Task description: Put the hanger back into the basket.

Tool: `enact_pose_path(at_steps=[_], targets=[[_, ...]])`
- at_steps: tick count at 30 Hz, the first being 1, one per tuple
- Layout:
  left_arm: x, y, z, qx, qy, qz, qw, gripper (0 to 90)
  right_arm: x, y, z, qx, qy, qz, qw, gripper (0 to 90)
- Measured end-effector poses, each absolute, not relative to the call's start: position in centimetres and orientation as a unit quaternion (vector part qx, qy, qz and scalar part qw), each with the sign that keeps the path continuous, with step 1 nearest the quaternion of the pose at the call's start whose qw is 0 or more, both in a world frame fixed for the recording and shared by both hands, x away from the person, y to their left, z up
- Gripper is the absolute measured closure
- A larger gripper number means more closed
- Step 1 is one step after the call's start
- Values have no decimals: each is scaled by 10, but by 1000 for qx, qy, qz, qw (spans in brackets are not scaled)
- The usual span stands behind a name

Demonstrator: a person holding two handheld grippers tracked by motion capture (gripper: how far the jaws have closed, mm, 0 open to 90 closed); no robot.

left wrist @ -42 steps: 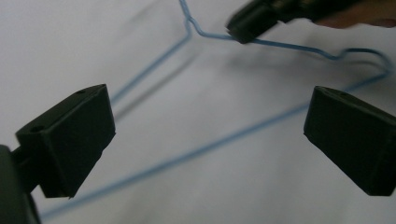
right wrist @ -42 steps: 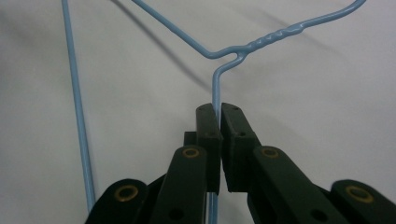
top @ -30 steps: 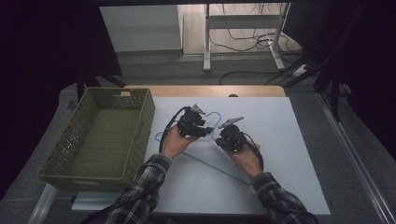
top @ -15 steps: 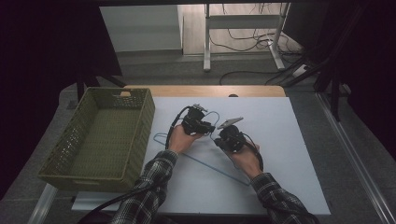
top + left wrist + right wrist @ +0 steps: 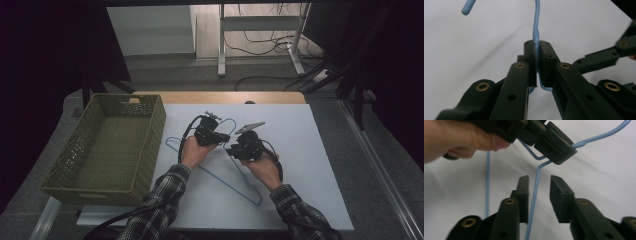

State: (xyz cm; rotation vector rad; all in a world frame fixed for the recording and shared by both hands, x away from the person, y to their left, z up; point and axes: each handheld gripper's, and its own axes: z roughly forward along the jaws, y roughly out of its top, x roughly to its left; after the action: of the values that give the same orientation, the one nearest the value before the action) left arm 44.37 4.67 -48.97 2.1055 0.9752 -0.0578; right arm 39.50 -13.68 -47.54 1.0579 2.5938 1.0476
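A: From the high view, what lies on the table?

B: A blue wire hanger [image 5: 220, 172] lies flat on a white sheet [image 5: 310, 165]. Its hook curls toward the far edge of the table, and one long straight wire runs from near the hook down toward the person's right forearm. A green woven basket [image 5: 107, 142] stands to the left, just beside the hanger's left corner. The person's left gripper [image 5: 212, 135] and right gripper [image 5: 240, 147] meet over the hanger's neck, close together.

A: And the left gripper view?

B: The left gripper [image 5: 538, 53] has its two black jaws pressed together on the hanger's neck [image 5: 535, 32]. They have just been closing. The wire rises straight up from between the pads and bends away at the top of the frame; the hook's rounded tip [image 5: 465, 10] shows at upper left. Part of the other gripper shows at the right edge.

A: The right gripper view?

B: The right gripper [image 5: 539, 185] has its jaws parted a little, having just been opening. One hanger wire [image 5: 534, 202] runs lengthwise through the gap, lying close to the left-hand pad; whether it touches cannot be told. Beyond, the left gripper [image 5: 554, 147] clamps the twisted neck, with the person's hand [image 5: 456, 142] behind it.
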Motion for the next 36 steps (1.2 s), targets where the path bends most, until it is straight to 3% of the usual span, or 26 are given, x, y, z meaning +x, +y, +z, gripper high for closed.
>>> enact_pose_path(at_steps=[4, 6, 7, 11, 12, 13, 15, 16, 20, 23, 29, 36], targets=[[438, 48, -486, 830, 383, -19, 404, 853, 400, -132, -482, 363, 865, 344, 48, 671], [435, 48, -485, 831, 379, -19, 407, 851, 400, -130, -485, 362, 867, 340, 47, 706], [432, 49, -483, 832, 373, -18, 411, 848, 401, -127, -488, 362, 867, 342, 34, 800], [428, 51, -480, 829, 367, -17, 422, 780, 401, -127, -486, 369, 862, 348, 13, 860], [427, 53, -477, 829, 366, -14, 424, 711, 401, -129, -484, 375, 857, 355, 2, 869], [426, 54, -473, 831, 362, -10, 423, 587, 399, -130, -480, 364, 862, 352, 14, 872], [421, 58, -464, 835, 354, -1, 420, 470, 397, -132, -474, 356, 863, 357, 13, 873], [416, 62, -457, 836, 349, 1, 423, 470, 397, -132, -474, 356, 863, 357, 13, 873], [398, 77, -435, 849, 324, 15, 417, 300, 392, -139, -456, 330, 866, 375, 26, 874], [384, 90, -425, 859, 307, 18, 409, 244, 386, -146, -446, 314, 871, 377, 31, 874], [360, 110, -418, 875, 284, 23, 392, 328, 366, -152, -433, 280, 882, 379, 22, 874], [344, 122, -421, 892, 244, -18, 379, 433, 347, -147, -429, 240, 892, 383, 2, 873]])
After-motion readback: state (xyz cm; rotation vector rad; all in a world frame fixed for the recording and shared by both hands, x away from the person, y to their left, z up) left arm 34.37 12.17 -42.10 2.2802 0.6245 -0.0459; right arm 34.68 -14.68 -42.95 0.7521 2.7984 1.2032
